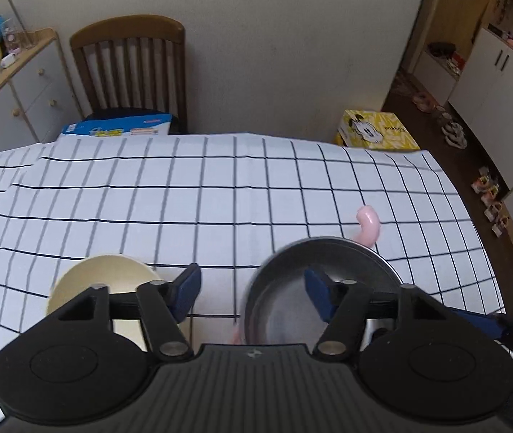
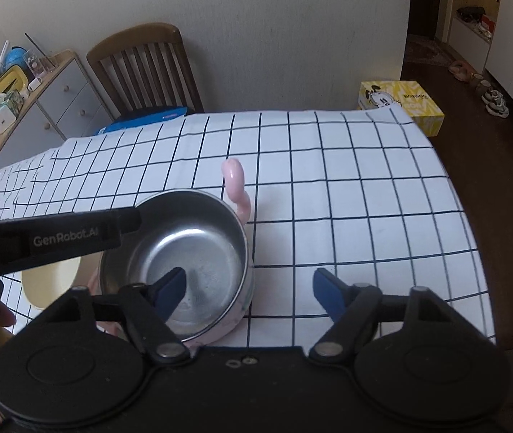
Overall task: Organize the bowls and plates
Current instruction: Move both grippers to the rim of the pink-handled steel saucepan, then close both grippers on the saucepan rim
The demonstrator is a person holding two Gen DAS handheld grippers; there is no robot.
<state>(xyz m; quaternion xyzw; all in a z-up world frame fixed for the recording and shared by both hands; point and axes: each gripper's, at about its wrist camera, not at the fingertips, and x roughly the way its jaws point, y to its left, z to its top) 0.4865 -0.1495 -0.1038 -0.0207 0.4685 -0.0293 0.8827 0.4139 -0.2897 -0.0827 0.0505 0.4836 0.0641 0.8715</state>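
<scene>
A steel bowl [image 1: 292, 310] with a pink outside and a curled pink handle [image 1: 368, 223] stands on the checked tablecloth [image 1: 184, 209]. Left of it sits a cream bowl [image 1: 101, 278]. My left gripper [image 1: 252, 288] is open and straddles the steel bowl's left rim, with one blue pad inside and one outside. In the right wrist view, my right gripper [image 2: 251, 288] is open over the steel bowl's [image 2: 191, 252] right rim, its left pad inside and its right pad over the cloth. The cream bowl [image 2: 51, 278] is partly hidden behind the other tool's black side.
A wooden chair [image 1: 130, 68] with a blue pack [image 1: 119, 128] on its seat stands at the table's far edge. A yellow box [image 1: 375, 130] and several shoes [image 1: 487, 195] lie on the floor to the right. A cluttered cabinet [image 1: 11, 83] stands far left.
</scene>
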